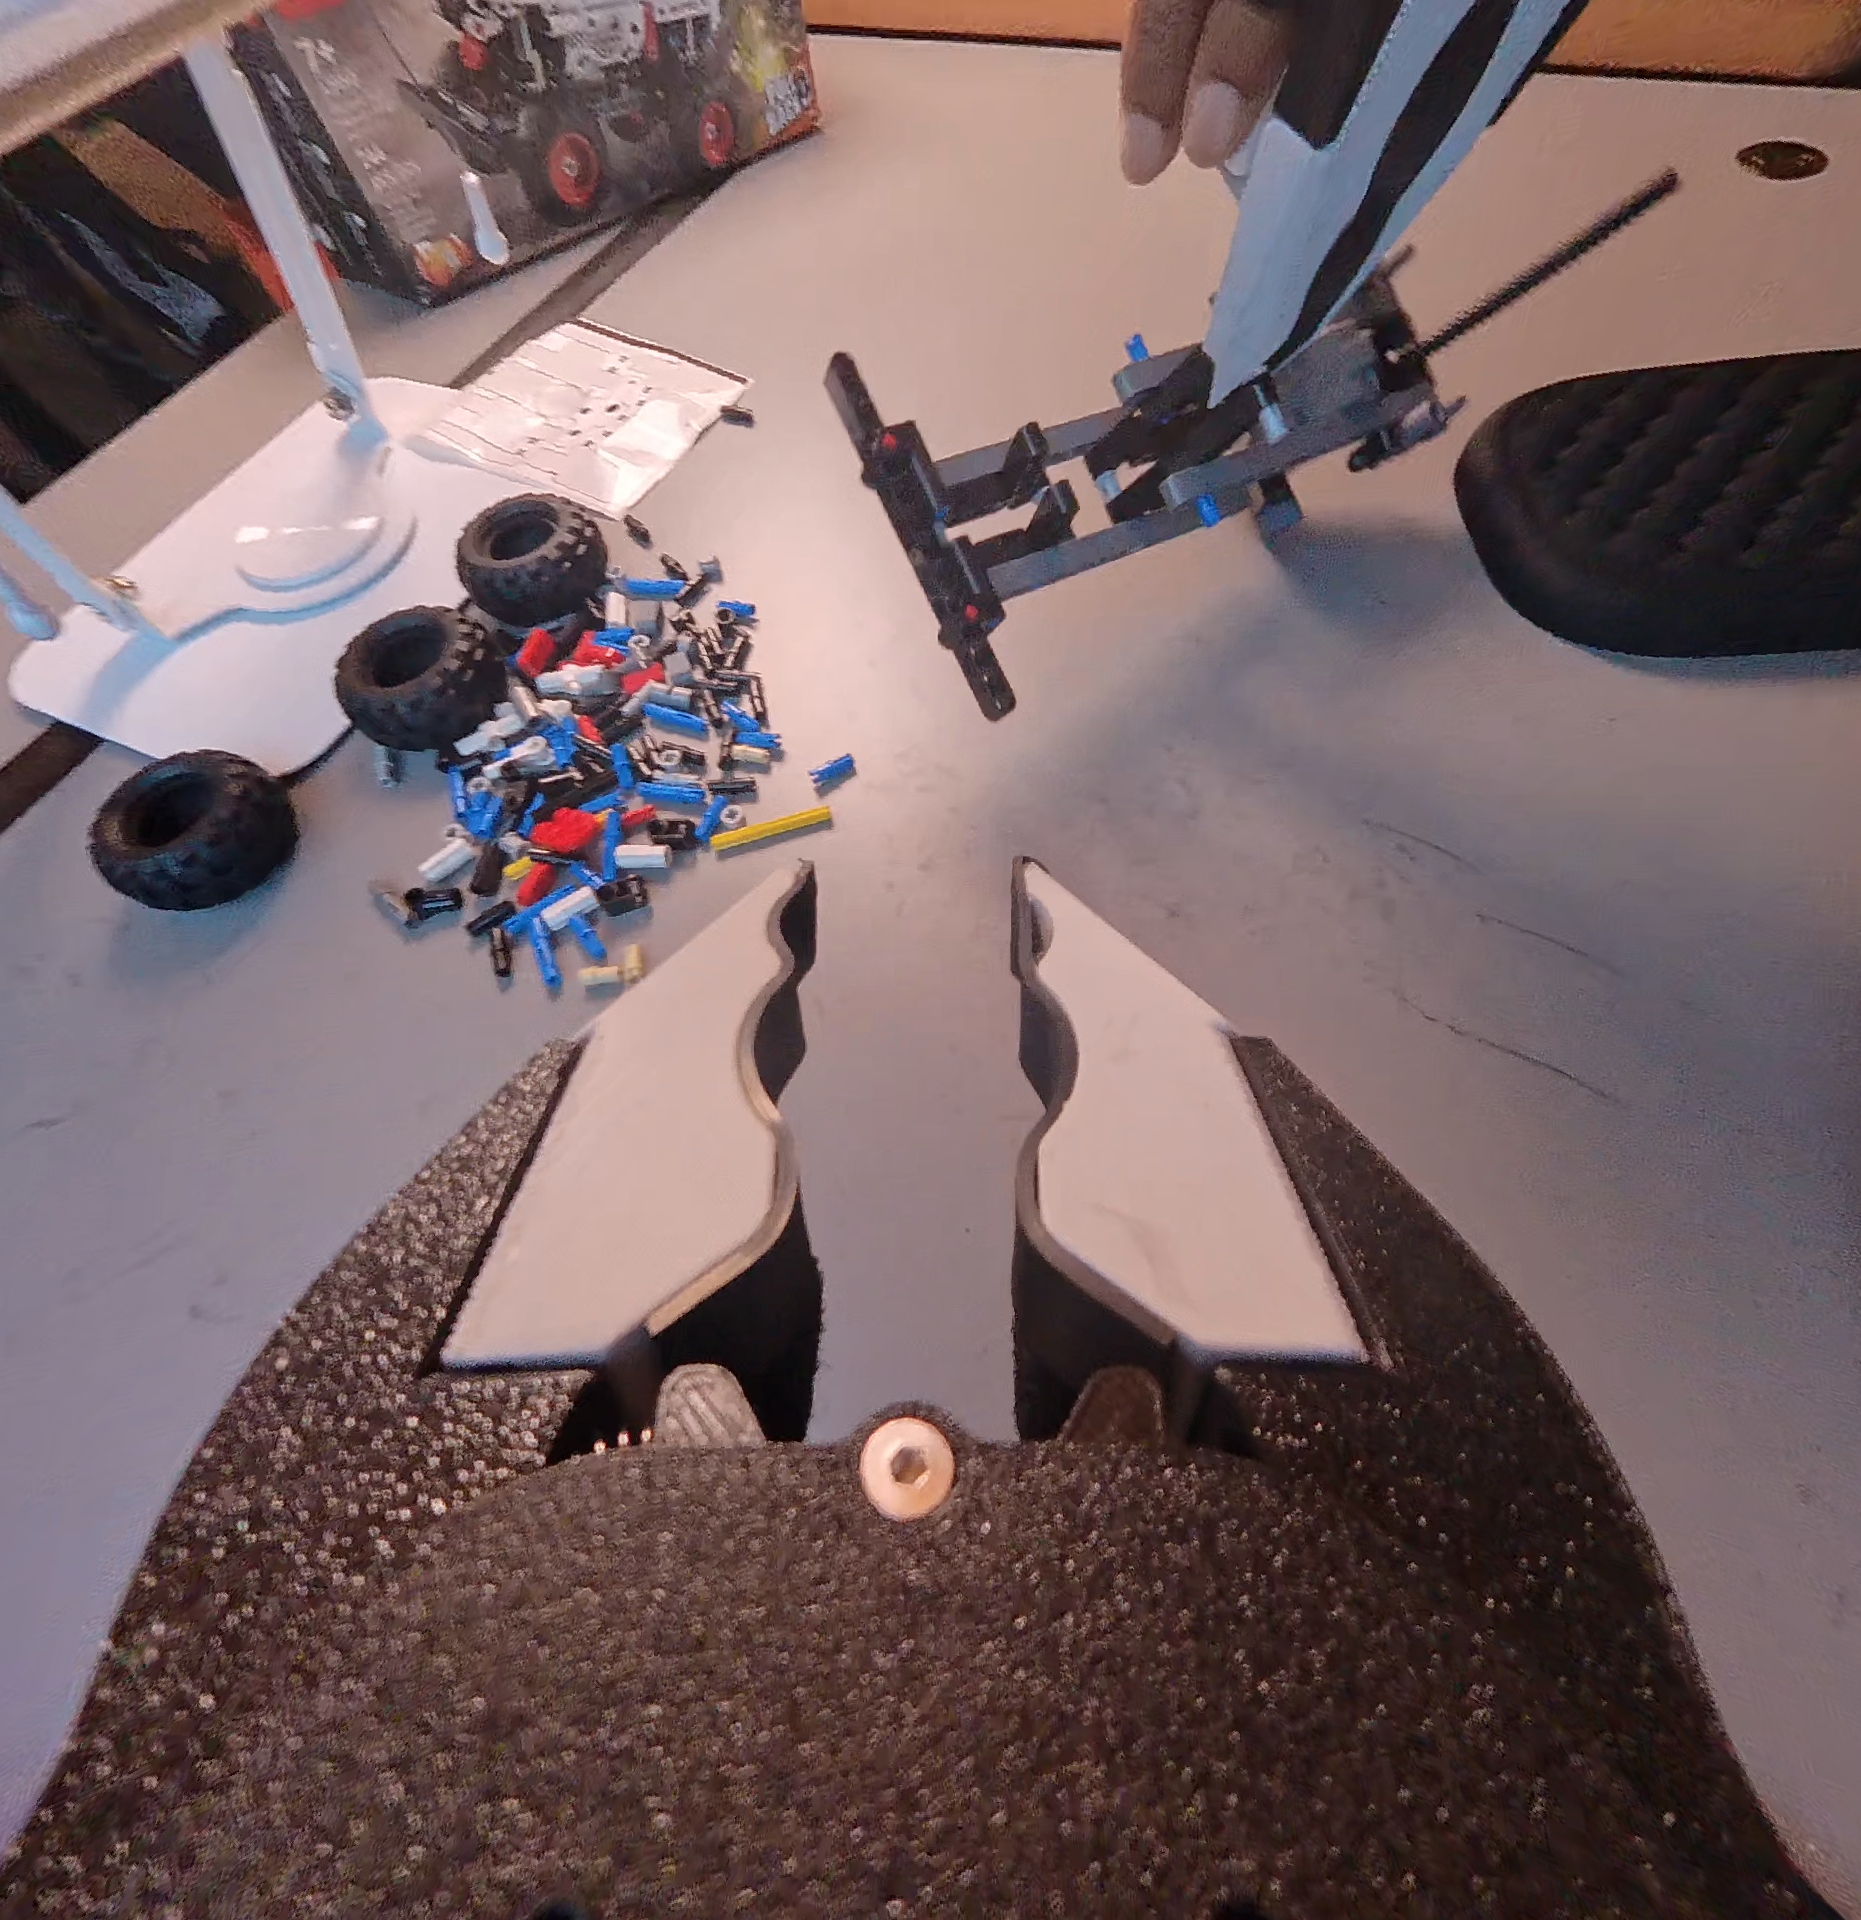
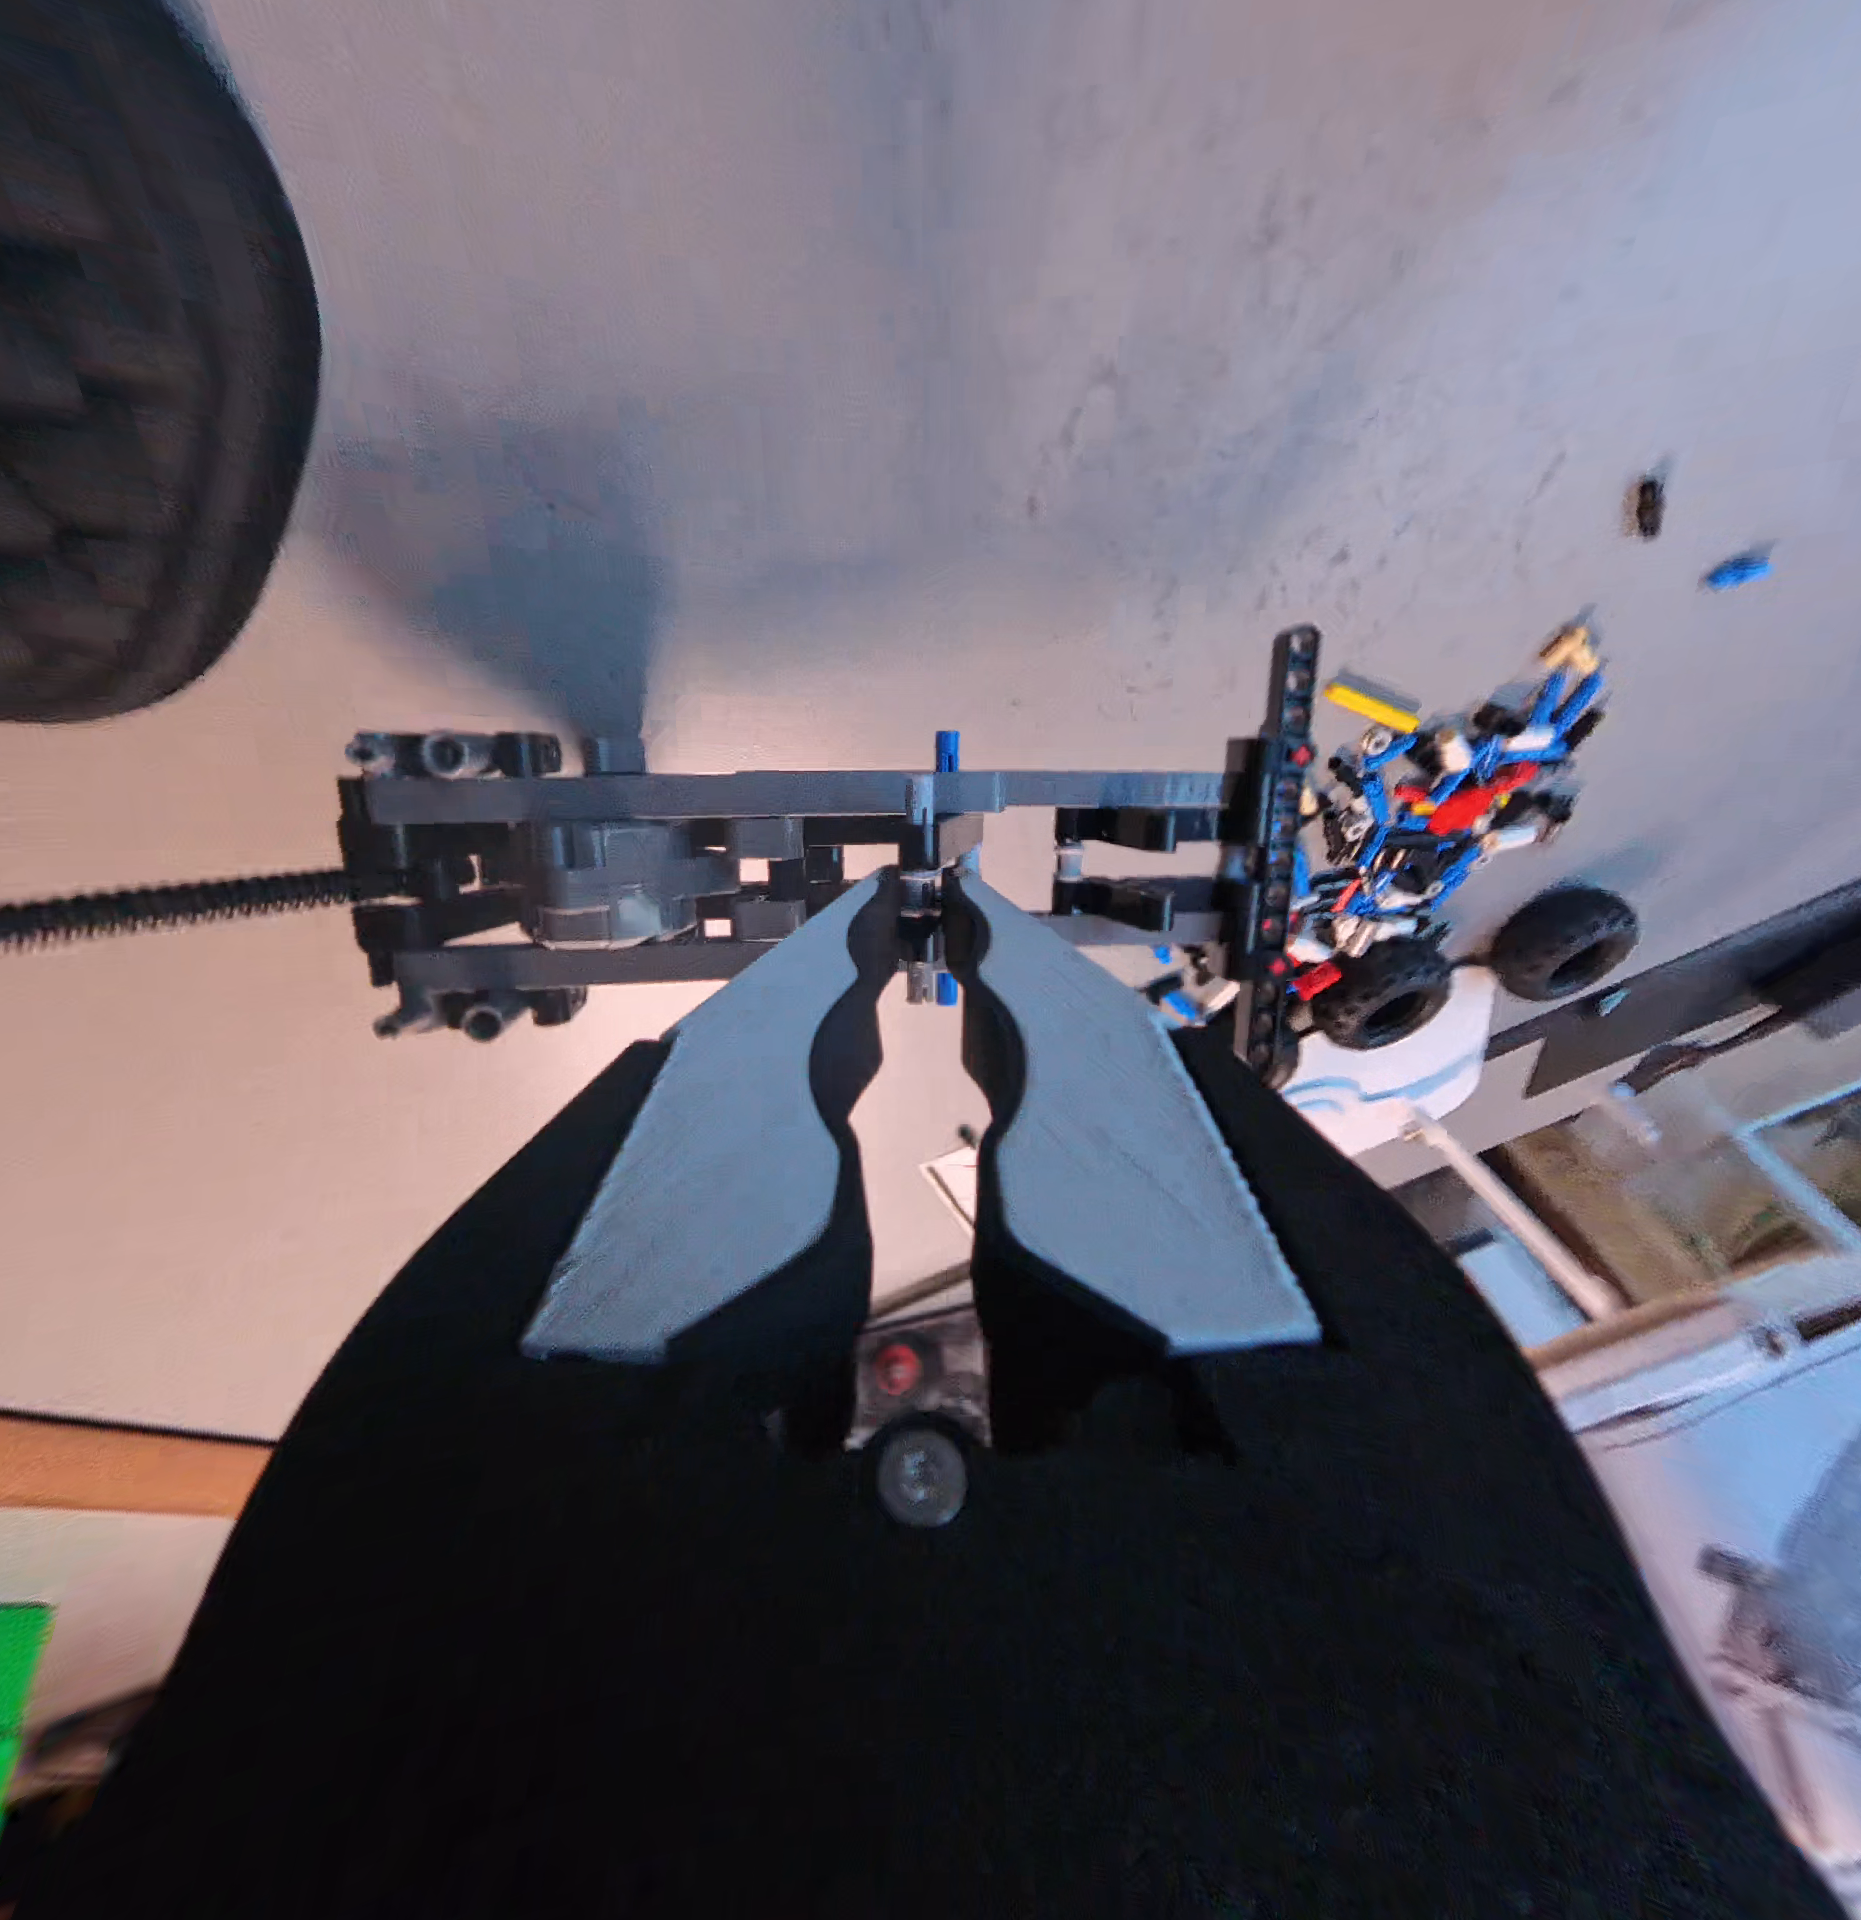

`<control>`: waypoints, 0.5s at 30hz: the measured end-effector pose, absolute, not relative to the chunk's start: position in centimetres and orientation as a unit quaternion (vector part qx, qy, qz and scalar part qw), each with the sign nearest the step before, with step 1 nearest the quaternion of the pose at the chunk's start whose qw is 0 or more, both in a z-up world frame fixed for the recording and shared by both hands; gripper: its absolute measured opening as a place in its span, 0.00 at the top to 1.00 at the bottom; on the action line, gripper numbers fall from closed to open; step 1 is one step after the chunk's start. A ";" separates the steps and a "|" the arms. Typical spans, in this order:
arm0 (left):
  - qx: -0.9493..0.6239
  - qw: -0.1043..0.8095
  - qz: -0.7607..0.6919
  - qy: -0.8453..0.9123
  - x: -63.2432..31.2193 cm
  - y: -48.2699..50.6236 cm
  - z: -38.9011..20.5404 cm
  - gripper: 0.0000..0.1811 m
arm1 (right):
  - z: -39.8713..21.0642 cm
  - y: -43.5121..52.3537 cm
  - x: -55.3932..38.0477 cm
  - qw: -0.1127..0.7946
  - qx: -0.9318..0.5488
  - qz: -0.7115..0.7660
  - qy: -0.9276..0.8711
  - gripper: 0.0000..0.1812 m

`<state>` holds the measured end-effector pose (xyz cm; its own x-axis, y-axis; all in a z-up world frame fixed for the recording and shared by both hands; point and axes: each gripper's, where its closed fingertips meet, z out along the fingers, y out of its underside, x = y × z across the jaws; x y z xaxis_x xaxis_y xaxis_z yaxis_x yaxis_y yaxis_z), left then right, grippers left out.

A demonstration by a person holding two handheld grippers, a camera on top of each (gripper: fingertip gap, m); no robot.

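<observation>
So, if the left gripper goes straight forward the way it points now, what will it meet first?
Probably the bare grey table top: the open left gripper aims between the pile of small coloured plastic building pieces and the black and grey brick-built frame. Depth is unclear.

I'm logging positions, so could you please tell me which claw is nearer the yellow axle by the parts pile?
Left. The left claw hovers open just short of the yellow axle; the right claw grips the frame assembly farther off.
</observation>
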<state>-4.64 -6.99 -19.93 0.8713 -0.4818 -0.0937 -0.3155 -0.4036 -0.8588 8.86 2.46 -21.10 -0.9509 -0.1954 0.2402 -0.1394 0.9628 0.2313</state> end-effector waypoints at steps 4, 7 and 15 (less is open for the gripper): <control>-0.841 0.466 -0.117 0.249 -2.9 -6.6 -21.9 0.79 | -22.6 0.8 7.7 0.118 0.131 -0.098 -0.979 0.96; -0.844 0.458 -0.123 0.250 -2.4 -6.7 -22.7 0.79 | -22.8 -0.1 6.1 0.145 0.037 -0.035 -0.988 0.87; -0.844 0.456 -0.148 0.240 -2.4 -6.9 -23.4 0.80 | -20.2 2.2 6.1 0.141 -0.454 0.156 -0.866 0.55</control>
